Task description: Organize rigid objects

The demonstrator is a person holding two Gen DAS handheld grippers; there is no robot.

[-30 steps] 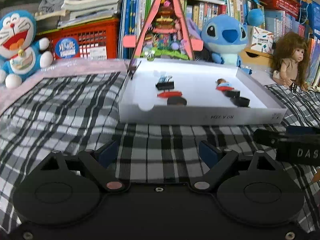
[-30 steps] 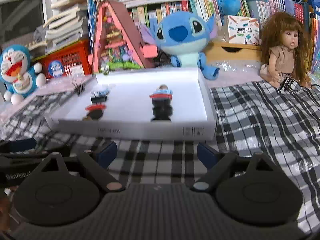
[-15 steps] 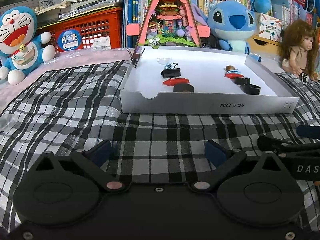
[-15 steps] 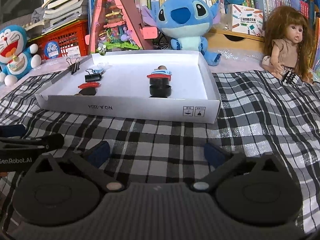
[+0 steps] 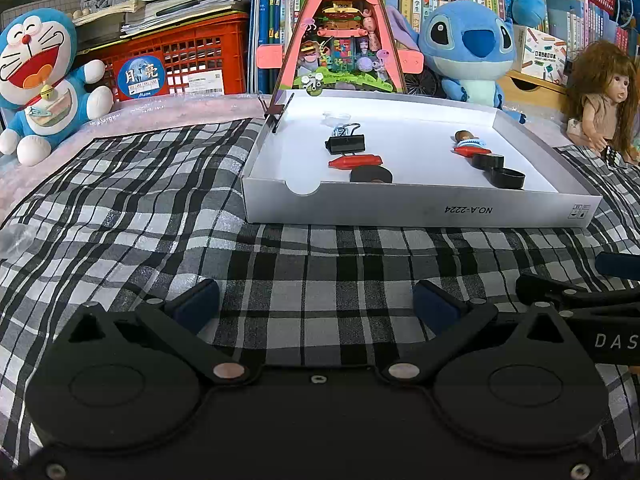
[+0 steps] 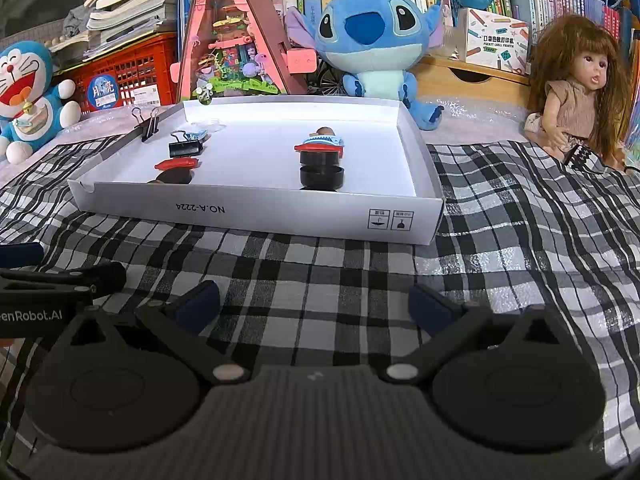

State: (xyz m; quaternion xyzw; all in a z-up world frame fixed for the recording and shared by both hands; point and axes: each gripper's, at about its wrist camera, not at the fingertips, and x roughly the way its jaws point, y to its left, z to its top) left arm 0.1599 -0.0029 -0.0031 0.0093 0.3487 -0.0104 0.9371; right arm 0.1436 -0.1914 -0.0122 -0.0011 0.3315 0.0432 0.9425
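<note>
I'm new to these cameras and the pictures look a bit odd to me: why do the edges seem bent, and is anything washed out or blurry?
Left wrist view: the fisheye lens bows the checked cloth and bookshelves toward the edges; the white tray floor is bright but readable. Right wrist view: same bending, the doll leans at the rim; tray floor glares palest at the back; both views are sharp.

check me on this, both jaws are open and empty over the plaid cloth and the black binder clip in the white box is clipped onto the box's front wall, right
Not quite. The black binder clip lies loose on the floor of the white box, as the left wrist view shows. The rest holds: both sets of jaws stand open and empty over the plaid cloth.
</note>
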